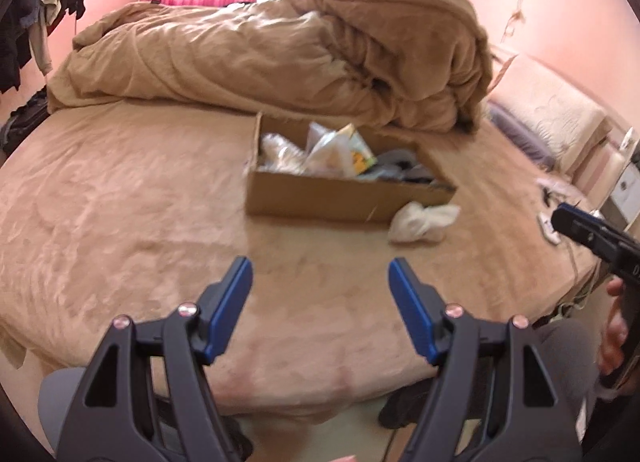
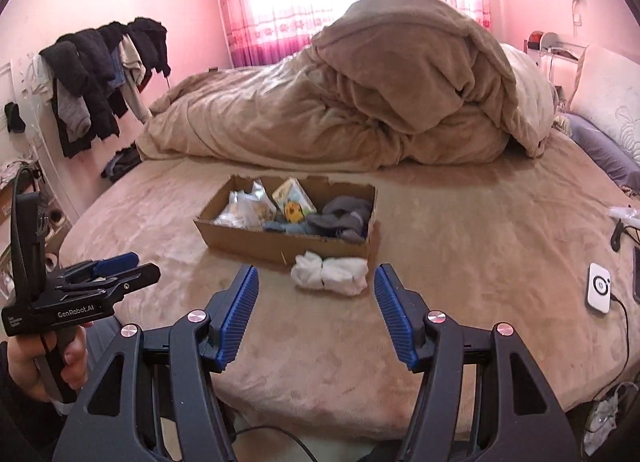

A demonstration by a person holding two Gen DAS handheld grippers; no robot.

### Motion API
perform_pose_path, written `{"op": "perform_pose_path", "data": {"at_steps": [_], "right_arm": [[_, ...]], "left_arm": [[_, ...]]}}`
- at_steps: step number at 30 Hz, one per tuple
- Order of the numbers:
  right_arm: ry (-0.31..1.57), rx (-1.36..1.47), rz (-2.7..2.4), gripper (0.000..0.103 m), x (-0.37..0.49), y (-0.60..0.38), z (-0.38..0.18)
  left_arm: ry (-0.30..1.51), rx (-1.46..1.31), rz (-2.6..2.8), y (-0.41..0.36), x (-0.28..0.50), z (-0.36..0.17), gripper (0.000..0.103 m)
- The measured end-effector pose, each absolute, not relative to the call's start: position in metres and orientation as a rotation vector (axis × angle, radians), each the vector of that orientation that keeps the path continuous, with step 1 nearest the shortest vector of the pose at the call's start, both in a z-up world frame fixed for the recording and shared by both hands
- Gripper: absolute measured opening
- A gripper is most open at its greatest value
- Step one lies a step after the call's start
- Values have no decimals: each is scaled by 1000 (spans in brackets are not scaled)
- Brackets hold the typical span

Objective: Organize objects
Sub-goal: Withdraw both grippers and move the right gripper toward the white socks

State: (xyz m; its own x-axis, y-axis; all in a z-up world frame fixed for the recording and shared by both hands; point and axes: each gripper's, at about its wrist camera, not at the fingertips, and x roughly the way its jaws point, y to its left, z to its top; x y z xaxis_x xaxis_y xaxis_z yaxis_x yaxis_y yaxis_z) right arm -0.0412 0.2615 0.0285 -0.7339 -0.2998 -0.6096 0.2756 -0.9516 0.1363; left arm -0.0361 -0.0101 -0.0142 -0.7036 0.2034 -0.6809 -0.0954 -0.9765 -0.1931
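A shallow cardboard box (image 2: 280, 248) (image 1: 320, 201) sits on the bed. It holds clear plastic bags (image 2: 244, 209), a yellow printed packet (image 2: 294, 197) and grey and blue socks (image 2: 340, 217). A white rolled sock bundle (image 2: 330, 274) (image 1: 424, 219) lies on the bed just in front of the box's near right corner. My left gripper (image 1: 320, 282) is open and empty above the near part of the bed; it also shows in the right wrist view (image 2: 120, 268). My right gripper (image 2: 316, 286) is open and empty, a short way before the white bundle; it also shows in the left wrist view (image 1: 576, 225).
A heaped tan duvet (image 2: 360, 109) fills the far half of the bed (image 2: 460, 262). A white charger with a cable (image 2: 599, 292) and a phone lie at the bed's right edge. Pillows (image 2: 600, 149) are at the right, hanging clothes (image 2: 100, 73) at the left.
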Motion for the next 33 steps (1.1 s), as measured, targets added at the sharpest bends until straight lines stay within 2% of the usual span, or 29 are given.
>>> {"op": "perform_pose_path", "data": {"at_steps": [15, 33], "right_arm": [[30, 1163, -2623, 63, -88, 246, -39], [28, 1254, -2587, 63, -132, 240, -73]], "left_arm": [[-134, -1268, 2760, -8, -71, -69, 72], [-117, -1311, 2752, -4, -107, -91, 73]]}}
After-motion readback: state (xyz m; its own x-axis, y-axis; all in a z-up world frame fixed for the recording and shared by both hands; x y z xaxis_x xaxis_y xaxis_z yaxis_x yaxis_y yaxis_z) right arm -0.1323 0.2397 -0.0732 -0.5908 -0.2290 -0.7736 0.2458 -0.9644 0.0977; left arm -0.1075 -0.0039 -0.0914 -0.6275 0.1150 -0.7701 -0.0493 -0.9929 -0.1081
